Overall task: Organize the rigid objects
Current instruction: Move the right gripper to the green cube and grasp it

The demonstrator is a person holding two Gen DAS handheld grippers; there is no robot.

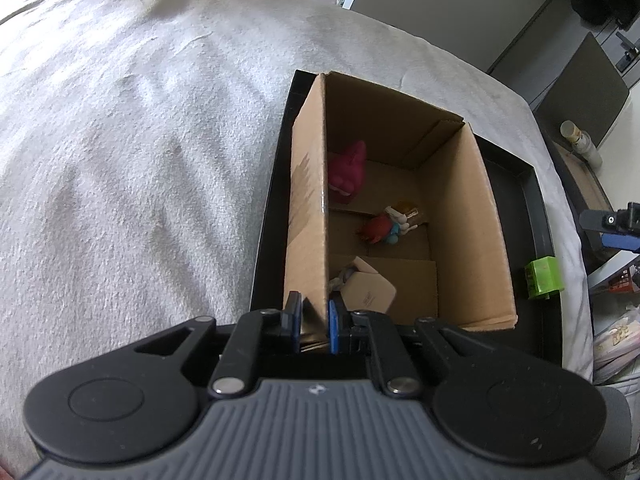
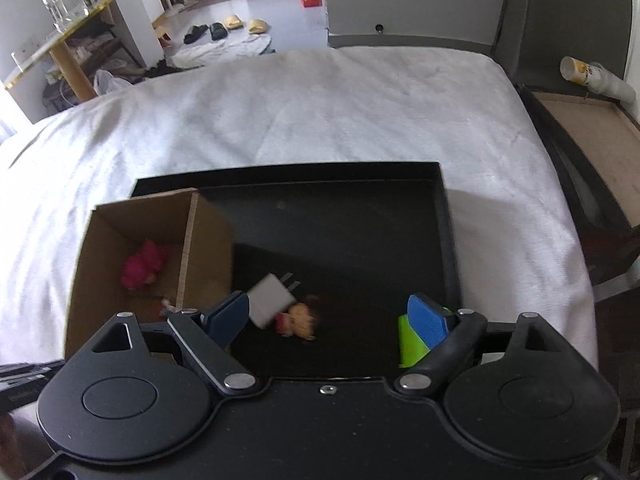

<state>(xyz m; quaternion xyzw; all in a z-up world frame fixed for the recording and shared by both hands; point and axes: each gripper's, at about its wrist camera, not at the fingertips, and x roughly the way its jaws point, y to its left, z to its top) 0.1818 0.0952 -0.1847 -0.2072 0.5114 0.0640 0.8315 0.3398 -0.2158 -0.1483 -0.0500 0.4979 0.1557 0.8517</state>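
Observation:
My left gripper (image 1: 313,322) is shut on the near left wall of a cardboard box (image 1: 308,208) that stands in a black tray (image 1: 536,216). Inside the box lie a pink figure (image 1: 347,172), a small red and blue figure (image 1: 384,228) and a tan card-like piece (image 1: 368,292). My right gripper (image 2: 332,314) is open above the tray (image 2: 444,208). Between its fingers lie a white plug charger (image 2: 272,292) and a small doll (image 2: 300,320). A green block (image 2: 410,340) sits by its right finger. The box (image 2: 208,240) and pink figure (image 2: 142,266) show at left.
The tray rests on a bed with a white blanket (image 2: 320,108). The green block also shows in the left wrist view (image 1: 543,278). A bedside shelf with a drink cup (image 2: 588,74) is at the right. Slippers (image 2: 224,26) lie on the floor beyond.

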